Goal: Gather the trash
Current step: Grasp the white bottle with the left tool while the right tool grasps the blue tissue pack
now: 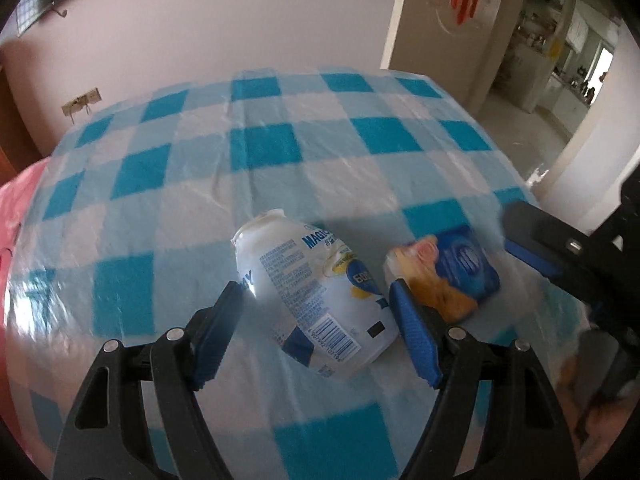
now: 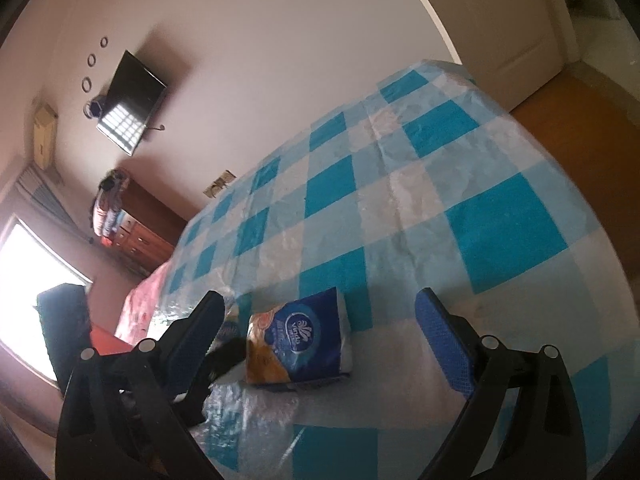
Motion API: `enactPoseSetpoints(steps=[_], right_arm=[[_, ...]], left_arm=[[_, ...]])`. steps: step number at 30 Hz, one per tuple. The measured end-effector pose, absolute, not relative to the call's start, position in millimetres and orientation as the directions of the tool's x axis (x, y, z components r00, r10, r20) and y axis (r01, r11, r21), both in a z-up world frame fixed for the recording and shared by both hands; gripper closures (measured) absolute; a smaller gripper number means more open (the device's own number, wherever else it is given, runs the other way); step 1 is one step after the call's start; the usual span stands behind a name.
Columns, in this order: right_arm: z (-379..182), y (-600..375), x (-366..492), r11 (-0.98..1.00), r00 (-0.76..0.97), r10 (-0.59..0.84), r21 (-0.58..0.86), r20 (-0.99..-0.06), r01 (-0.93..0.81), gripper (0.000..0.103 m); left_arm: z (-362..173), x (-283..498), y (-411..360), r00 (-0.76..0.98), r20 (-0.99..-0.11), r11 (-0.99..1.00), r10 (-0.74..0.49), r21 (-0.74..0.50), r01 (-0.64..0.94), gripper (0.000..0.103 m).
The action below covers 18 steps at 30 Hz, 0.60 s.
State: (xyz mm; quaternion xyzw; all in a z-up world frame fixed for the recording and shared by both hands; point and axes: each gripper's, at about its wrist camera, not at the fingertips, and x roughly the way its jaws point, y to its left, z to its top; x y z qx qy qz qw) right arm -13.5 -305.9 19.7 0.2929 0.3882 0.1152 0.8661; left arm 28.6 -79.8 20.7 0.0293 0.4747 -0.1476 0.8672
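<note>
Item 1: bottle point(image 1: 316, 296). White plastic, crushed/dented, blue print, barcode near base, yellow-and-blue badge on side. Lying on its side on checked cloth, neck pointing away from left wrist cam, base toward it. Sits between the left gripper point(image 1: 316, 300) pads; both pads look to be against its sides, contact not fully clear due to blur.

Item 2: tissue pack point(image 2: 300, 344). Small soft pack, dark blue wrapper w/ round white logo, orange/yellow picture at one end. Lying flat on same cloth, just beside bottle on its right in left cam point(image 1: 444, 276); touching or not, can't tell. Nothing gripping it.
</note>
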Motion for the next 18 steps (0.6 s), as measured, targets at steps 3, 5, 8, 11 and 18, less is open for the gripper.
enactPoseSetpoints(steps=[3, 5, 8, 11, 18], right_arm=[[20.9, -302.4, -13.8, 0.827, 0.664, 0.408, 0.562, -0.626, 0.021, 0.008], [22.0, -295.8, -13.5, 0.857, 0.655, 0.384, 0.515, -0.651, 0.009, 0.008], [22.6, -279.7, -11.5, 0.905, 0.639, 0.338, 0.426, -0.690, -0.019, 0.008], [21.9, -262.3, -10.1, 0.933, 0.622, 0.311, 0.354, -0.718, -0.059, 0.008], [22.0, -229.4, -10.0, 0.977, 0.617, 0.211, 0.176, -0.758, -0.117, 0.008]], left_arm=[[21.5, 19.6, -72.8, 0.517, -0.824, 0.960, -0.232, -0.107, 0.260, 0.028], [23.5, 15.8, -62.9, 0.530, -0.816, 0.965, -0.232, -0.124, 0.232, 0.028], [28.3, 10.8, -50.4, 0.543, -0.808, 0.969, -0.228, -0.137, 0.204, 0.028], [32.9, 6.1, -39.9, 0.554, -0.805, 0.974, -0.213, -0.129, 0.186, 0.028], [40.1, -12.0, -15.8, 0.557, -0.810, 0.982, -0.183, -0.124, 0.143, 0.028]])
